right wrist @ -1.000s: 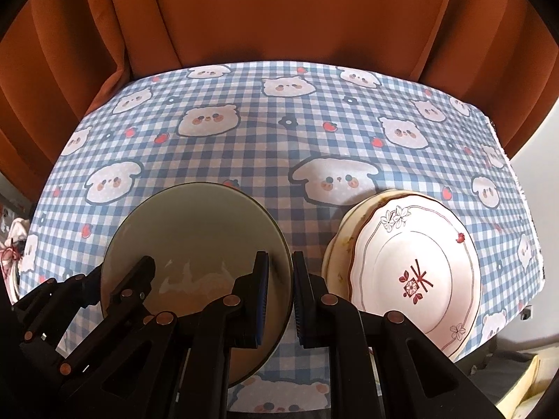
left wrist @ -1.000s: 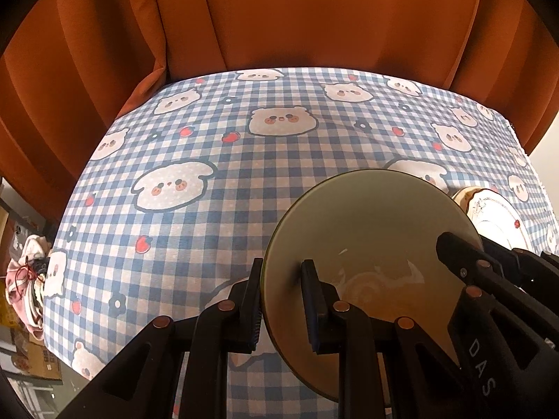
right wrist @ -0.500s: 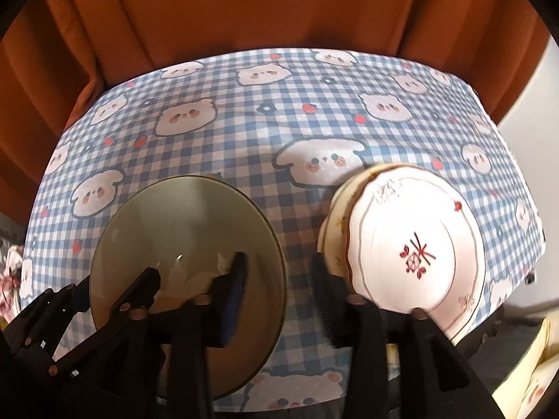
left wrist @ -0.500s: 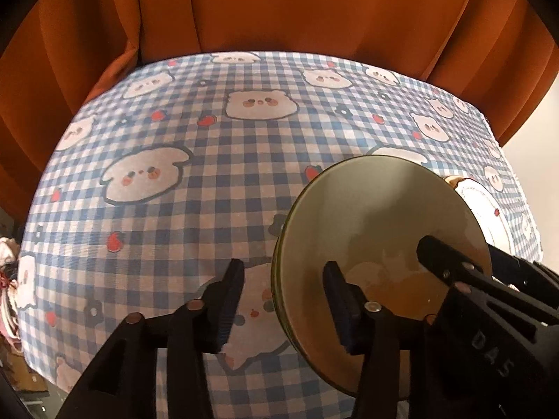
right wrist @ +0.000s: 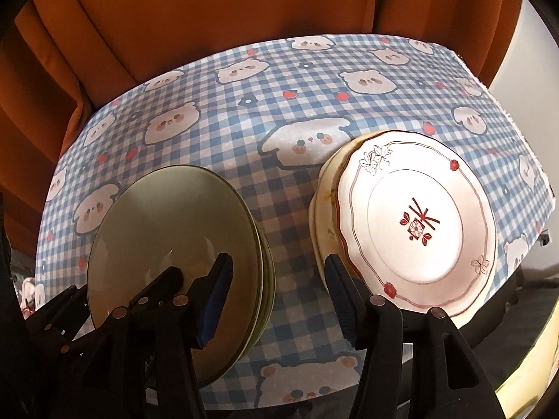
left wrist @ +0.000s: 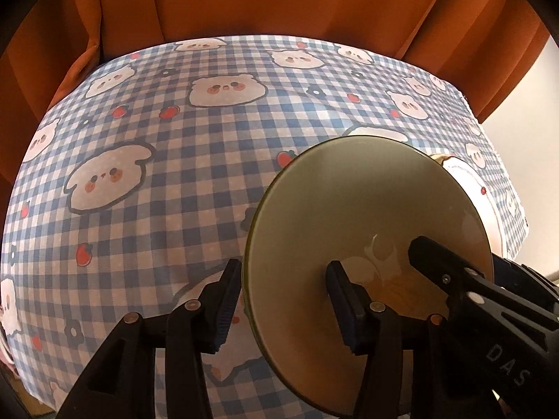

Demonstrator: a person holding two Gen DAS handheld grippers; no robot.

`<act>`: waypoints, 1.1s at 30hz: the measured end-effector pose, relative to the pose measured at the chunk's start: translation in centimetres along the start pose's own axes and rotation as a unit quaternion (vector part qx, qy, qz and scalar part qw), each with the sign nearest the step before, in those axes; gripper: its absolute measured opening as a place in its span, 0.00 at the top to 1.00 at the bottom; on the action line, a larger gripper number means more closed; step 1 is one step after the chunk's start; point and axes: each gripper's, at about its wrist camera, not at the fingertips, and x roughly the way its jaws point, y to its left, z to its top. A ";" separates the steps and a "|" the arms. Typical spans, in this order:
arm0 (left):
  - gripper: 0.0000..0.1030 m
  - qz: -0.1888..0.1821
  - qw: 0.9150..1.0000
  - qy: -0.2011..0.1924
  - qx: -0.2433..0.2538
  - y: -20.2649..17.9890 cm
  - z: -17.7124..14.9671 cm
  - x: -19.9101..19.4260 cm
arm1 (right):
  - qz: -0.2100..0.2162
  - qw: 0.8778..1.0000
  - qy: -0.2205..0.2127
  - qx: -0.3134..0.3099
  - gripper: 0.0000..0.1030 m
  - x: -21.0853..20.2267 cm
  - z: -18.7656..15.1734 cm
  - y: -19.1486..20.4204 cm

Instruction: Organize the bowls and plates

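A stack of olive-green plates [right wrist: 167,237] rests on the checked tablecloth at the near left; it also shows in the left wrist view [left wrist: 367,216]. My left gripper [left wrist: 283,300] is open, its fingers on either side of the stack's left rim. My right gripper [right wrist: 276,293] is open above the cloth between the green stack and a white plate with red flower marks [right wrist: 419,223]. That white plate lies on top of cream-coloured dishes [right wrist: 325,209] at the near right.
The table carries a blue-and-white checked cloth with bear faces [right wrist: 279,104]. An orange curtain [right wrist: 209,10] hangs right behind the table. The table's right edge [right wrist: 538,181] drops off beside a pale wall.
Both grippers have opened and let go of the green plate. The right gripper has shifted right towards the white plate; the left one now straddles the stack's rim.
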 end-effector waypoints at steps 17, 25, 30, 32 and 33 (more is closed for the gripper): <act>0.49 0.103 0.992 0.010 -0.072 -1.9 0.1 0.1 | 0.151 0.986 0.063 -0.041 0.55 3.9 2.6 -1.5; 0.48 0.126 0.987 0.009 -0.101 -2.2 -0.1 0.0 | 0.208 0.973 0.083 -0.059 0.73 4.0 3.0 -1.5; 0.50 0.125 0.987 0.010 -0.099 -2.4 -0.1 0.0 | 0.208 0.972 0.088 -0.062 0.73 4.0 3.2 -1.4; 0.52 0.118 0.988 0.012 -0.095 -2.4 -0.1 -0.1 | 0.201 0.974 0.087 -0.066 0.73 4.0 3.2 -1.3; 0.52 0.113 0.989 0.015 -0.094 -2.2 -0.1 -0.1 | 0.196 0.974 0.086 -0.068 0.73 4.0 3.2 -1.2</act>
